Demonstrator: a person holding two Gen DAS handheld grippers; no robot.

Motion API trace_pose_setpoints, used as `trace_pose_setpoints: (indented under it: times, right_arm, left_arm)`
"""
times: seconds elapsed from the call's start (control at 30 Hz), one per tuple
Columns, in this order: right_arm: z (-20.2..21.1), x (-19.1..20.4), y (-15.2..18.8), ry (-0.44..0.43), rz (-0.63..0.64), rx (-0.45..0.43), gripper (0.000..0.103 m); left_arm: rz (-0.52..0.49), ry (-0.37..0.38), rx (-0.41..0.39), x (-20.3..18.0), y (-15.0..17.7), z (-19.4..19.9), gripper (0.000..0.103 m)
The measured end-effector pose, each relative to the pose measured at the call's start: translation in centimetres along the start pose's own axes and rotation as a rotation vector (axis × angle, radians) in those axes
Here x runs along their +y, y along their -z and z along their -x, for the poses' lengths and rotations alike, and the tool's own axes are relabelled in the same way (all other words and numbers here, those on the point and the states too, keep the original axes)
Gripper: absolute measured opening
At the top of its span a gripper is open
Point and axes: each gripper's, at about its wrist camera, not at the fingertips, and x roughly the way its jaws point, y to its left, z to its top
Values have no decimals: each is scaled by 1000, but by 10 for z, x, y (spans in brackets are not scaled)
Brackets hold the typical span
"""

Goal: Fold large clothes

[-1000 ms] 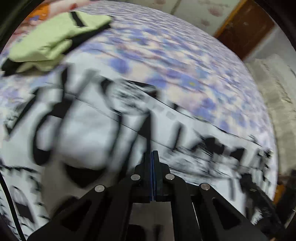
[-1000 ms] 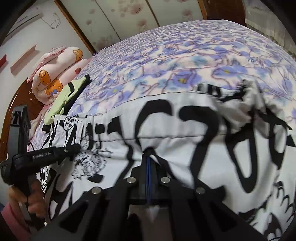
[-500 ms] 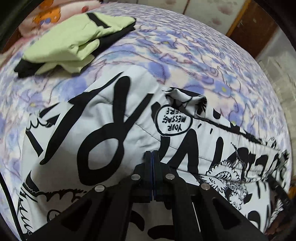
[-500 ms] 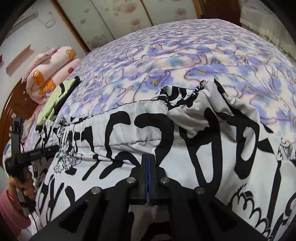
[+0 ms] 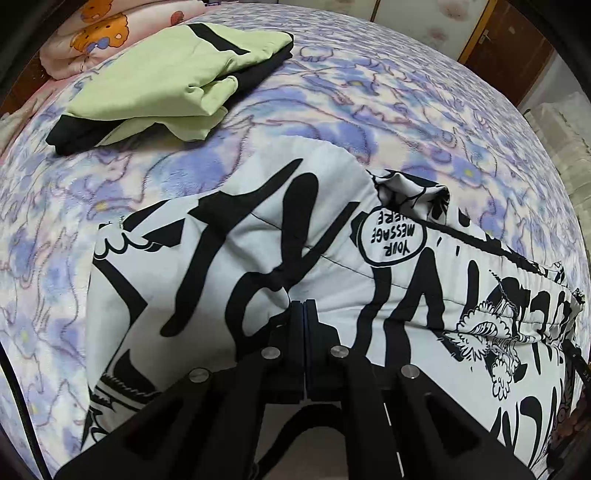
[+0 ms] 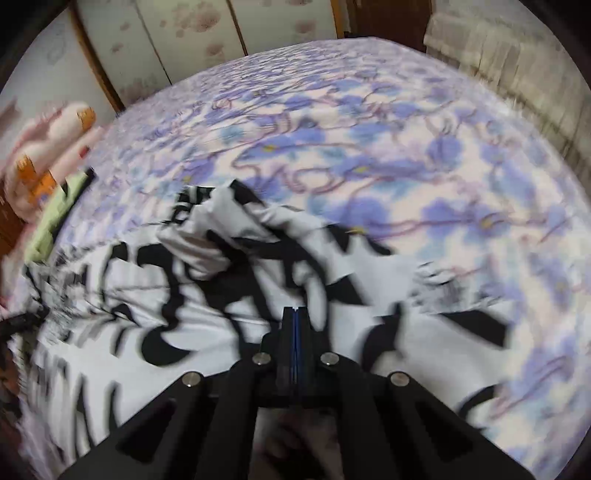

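Nearest us in the left wrist view, our left gripper point(image 5: 304, 304) has its jaws pressed together, tips buried in a pucker of the white garment point(image 5: 229, 280) with bold black lettering, the cloth gathering in creases right at the tips, so we read it as pinching that fabric; in the right wrist view, our right gripper point(image 6: 294, 310) is likewise closed tight, its tips at the same printed garment point(image 6: 207, 332), though heavy blur keeps us from telling whether cloth is actually caught between them; the garment lies spread across the near part of the floral blanket point(image 5: 332, 118), reaching from one gripper to the other, with a speech bubble point(image 5: 393, 236) reading "YOUR MESSAGE HERE" just beyond the left gripper's tips and a crumpled flap point(image 5: 413, 192) of the same fabric standing up at its far edge; the same bunched flap point(image 6: 207, 236) shows in the right view, beyond and to the left of the right gripper; further back on the blanket, well apart from the printed garment, sits a folded pale green and black garment point(image 5: 173, 77); behind it, at the head of the bed, a pink quilt point(image 5: 99, 33) with orange bears; farthest off, a brown wooden door point(image 5: 506, 48) and pale flowered wall panels point(image 6: 207, 40)
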Motion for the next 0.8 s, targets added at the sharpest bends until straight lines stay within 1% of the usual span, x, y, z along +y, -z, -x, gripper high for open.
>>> trace_pose_setpoints:
  times: [0.1,0.17,0.23,0.33,0.4,0.43,0.47,0.5,0.57,0.63,0.67,0.7,0.77,0.8]
  right_arm:
    - [3,-1,0,17,45,9,0]
    - [4,5,0,69,100,5,0]
    - [6,8,0,100,107,4,0]
    - [10,7,1,115,82,23,0]
    - [17,10,-1,139,82,36,0]
    - [23,12,-1,149,77,33,0]
    - [30,16,-2,145,78,28,0]
    - [38,19,-2,130,84,22,0]
    - [55,29,-4,116,81,19,0]
    - [65,38,-8,92,44,49,0]
    - [70,44,-9,53,18,73,0]
    - [73,49,-9,21,-5,85,0]
    - [78,61,-9,-58,-50,112,0]
    - [80,69,-9,-109,-76,131,0]
  left_arm:
    - [-13,-22,2,0,0,2,1]
    - [5,-27,7,5,0,4,1]
    - [15,-41,11,8,-2,5,1]
    - [29,-58,18,17,-2,16,1]
    - [47,-14,17,25,-3,29,2]
    - [54,-1,5,28,-2,37,4]
    - [55,7,-11,32,-1,49,9]
    - [51,12,-21,34,0,58,11]
    - [44,-1,-25,38,4,73,20]
    - [59,-11,-28,43,12,90,23]
    - [77,-10,-29,46,18,98,26]
    - [94,-4,-30,49,23,104,28]
    - [143,12,-33,56,36,118,34]
    - [161,19,-35,57,41,123,35]
